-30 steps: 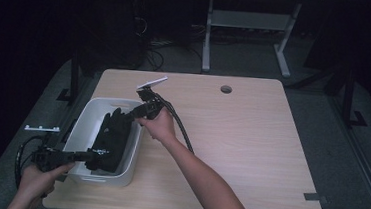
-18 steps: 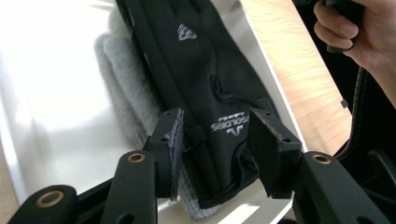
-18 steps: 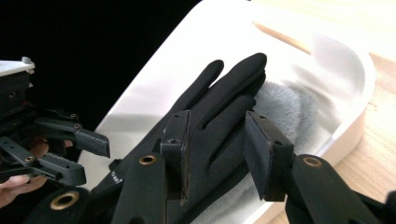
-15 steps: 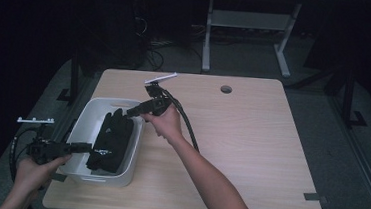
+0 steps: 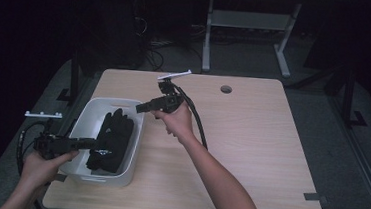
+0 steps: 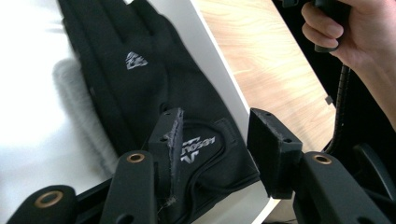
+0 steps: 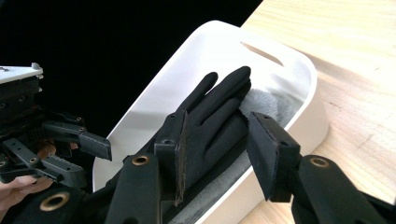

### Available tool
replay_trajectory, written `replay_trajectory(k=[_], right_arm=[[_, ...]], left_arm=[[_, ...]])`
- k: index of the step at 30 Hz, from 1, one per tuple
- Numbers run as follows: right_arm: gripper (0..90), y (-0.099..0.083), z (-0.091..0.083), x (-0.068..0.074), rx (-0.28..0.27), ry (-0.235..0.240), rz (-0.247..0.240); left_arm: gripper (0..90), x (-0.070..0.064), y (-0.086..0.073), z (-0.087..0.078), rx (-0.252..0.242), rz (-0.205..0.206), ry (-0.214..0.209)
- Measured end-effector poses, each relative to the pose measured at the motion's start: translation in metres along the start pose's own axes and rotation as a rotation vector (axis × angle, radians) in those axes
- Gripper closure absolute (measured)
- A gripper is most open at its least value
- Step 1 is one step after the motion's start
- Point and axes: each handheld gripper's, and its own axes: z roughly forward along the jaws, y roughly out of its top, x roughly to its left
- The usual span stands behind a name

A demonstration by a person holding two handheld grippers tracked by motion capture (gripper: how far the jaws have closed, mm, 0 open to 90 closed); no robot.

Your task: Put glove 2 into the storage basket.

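Note:
A pair of black gloves (image 5: 113,139) lies in a white bin (image 5: 123,104) at the table's left, on top of something grey and fluffy (image 7: 271,103). My left gripper (image 5: 90,142) reaches over the bin's left wall, open, with its jaws just above a glove's cuff (image 6: 201,144). My right gripper (image 5: 142,107) hovers open near the bin's far right corner, pointing left at the gloves' fingers (image 7: 219,100). Neither gripper holds anything. From the right gripper view, the left gripper (image 7: 95,163) is beyond the bin.
The bin's white wall (image 6: 215,70) stands between the gloves and the bare wooden tabletop (image 5: 251,140). The right gripper's cable (image 5: 198,120) trails across the table beside the forearm. A round hole (image 5: 226,89) is in the tabletop at the back.
The right gripper has drawn back to the right and slightly up, away from the gloves. The left gripper pulled back left, then reached in again over the bin's wall. The gloves stay put.

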Motion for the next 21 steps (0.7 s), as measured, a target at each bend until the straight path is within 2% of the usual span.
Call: replay_trajectory(k=[8,21], right_arm=[[55.9,-0.002,-0.02,-0.006,-0.024,-0.006,-0.002],[54.2,-0.009,-0.038,-0.015,-0.049,0.001,0.008]], left_arm=[[52.7,-0.009,0.009,0.008,0.003,0.015,-0.02],[47.0,-0.024,0.019,0.022,0.015,0.04,-0.033]])
